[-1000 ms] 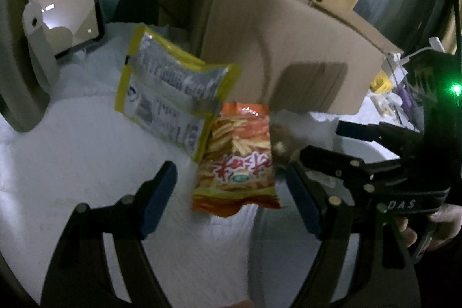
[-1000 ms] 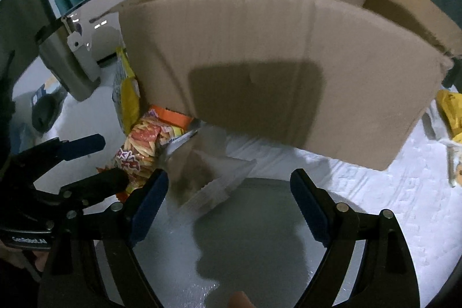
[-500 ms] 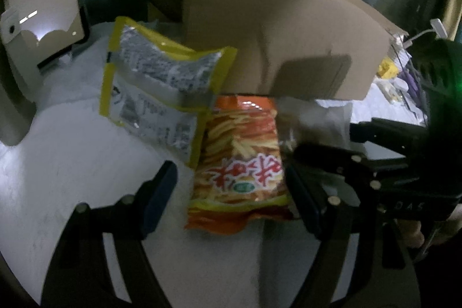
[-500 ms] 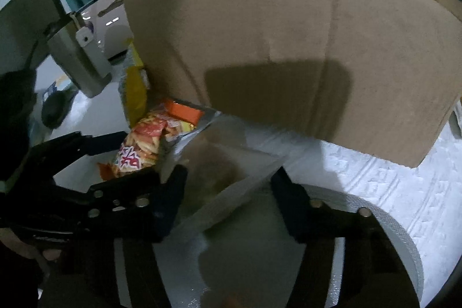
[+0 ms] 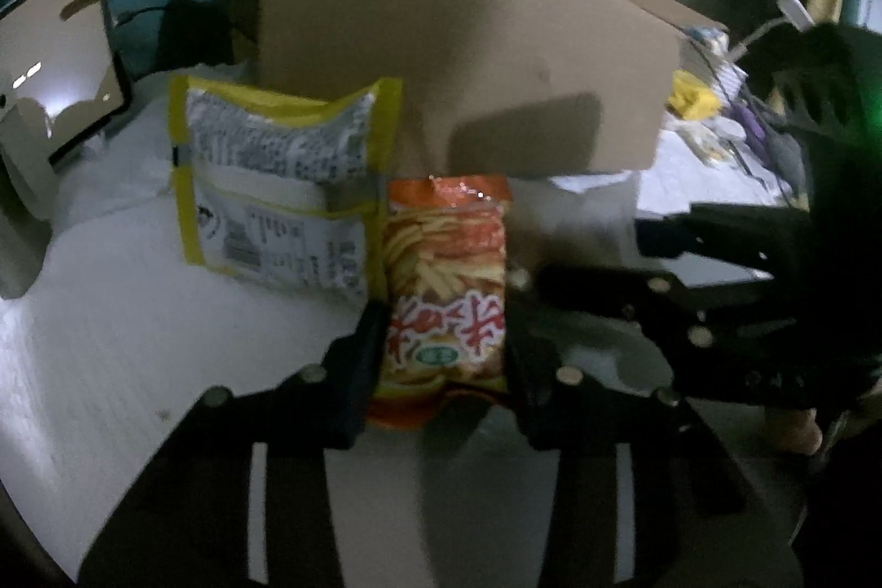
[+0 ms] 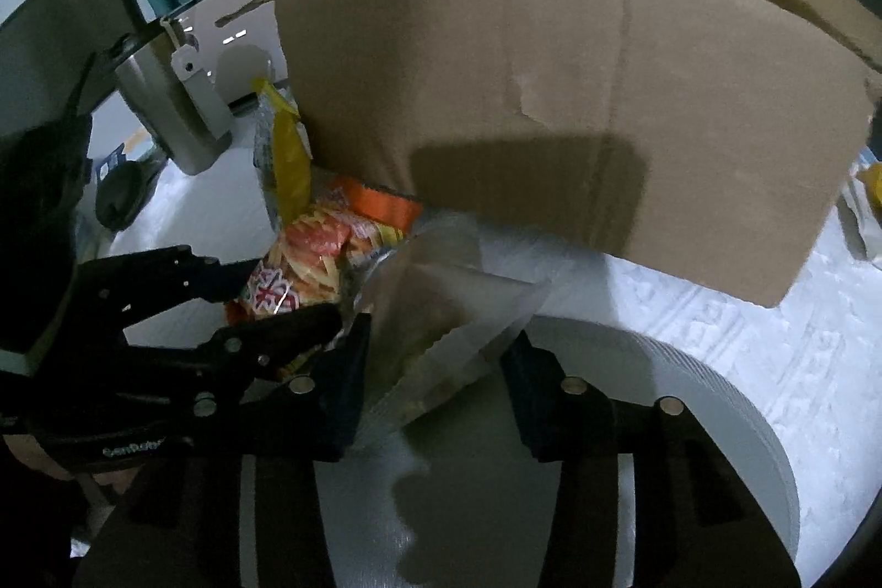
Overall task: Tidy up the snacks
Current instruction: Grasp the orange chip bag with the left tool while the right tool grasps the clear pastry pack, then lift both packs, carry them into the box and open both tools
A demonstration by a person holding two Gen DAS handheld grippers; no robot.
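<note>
A dim worktop covered in white textured cloth, seen from two hand-held grippers working side by side.

The left hand-held gripper has its two dark fingers on either side of an orange packet of potato sticks. Its jaws are closing, and the pads press against the packet's left and right edges, near its lower end. The packet lies on the cloth with its far end close under the front wall of a large open cardboard box.

To the left of the orange packet, touching its edge, a yellow-bordered silver snack bag leans against the box with its printed back facing out. Further left stands a tablet on a pale stand.

The right hand-held gripper sits just right of the left one. Its jaws are also closing, with a clear plastic snack pouch between the fingers; the pads touch the pouch's sides. The pouch holds brownish contents that are too blurred to identify. It lies over the edge of a round pale grey mat, just in front of the box.

At the far right of the worktop lies small blurred clutter.
</note>
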